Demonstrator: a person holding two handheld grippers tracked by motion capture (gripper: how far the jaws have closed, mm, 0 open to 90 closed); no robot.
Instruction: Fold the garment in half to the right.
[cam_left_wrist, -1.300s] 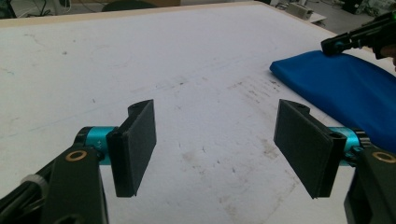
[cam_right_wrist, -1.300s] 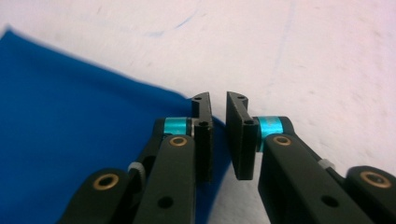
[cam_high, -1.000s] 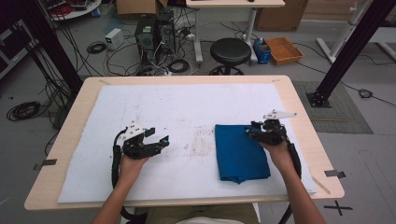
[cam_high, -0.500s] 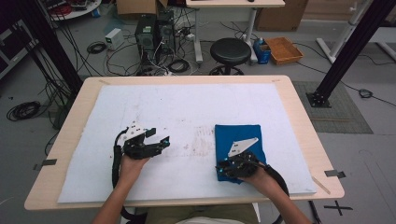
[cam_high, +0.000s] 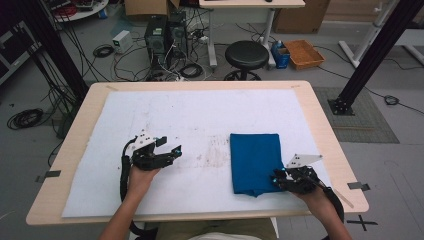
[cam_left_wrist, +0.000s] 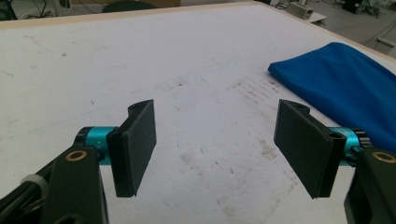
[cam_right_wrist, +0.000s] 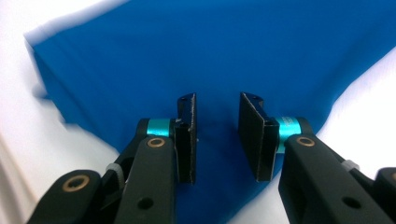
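Observation:
A folded blue cloth (cam_high: 255, 161) lies flat on the white sheet (cam_high: 200, 115), right of the table's middle. My right gripper (cam_high: 276, 179) sits low at the cloth's near right corner and points left across it. In the right gripper view its jaws (cam_right_wrist: 217, 135) stand a narrow gap apart over the blue cloth (cam_right_wrist: 210, 56), with nothing pinched between them. My left gripper (cam_high: 175, 150) rests on the sheet left of the cloth and points towards it. Its jaws (cam_left_wrist: 219, 147) are spread wide and empty, with the cloth (cam_left_wrist: 345, 88) off to the right.
The sheet covers most of a wooden table (cam_high: 320, 120), and faint stains (cam_high: 212, 152) mark it between the grippers. Beyond the far edge stand a black stool (cam_high: 246, 54), computer cases (cam_high: 162, 35) and floor cables. A black post (cam_high: 367, 55) rises at the right.
My right gripper came from the cloth's far right corner towards the near edge, then slid right to the near right corner. The left gripper and the cloth stayed put.

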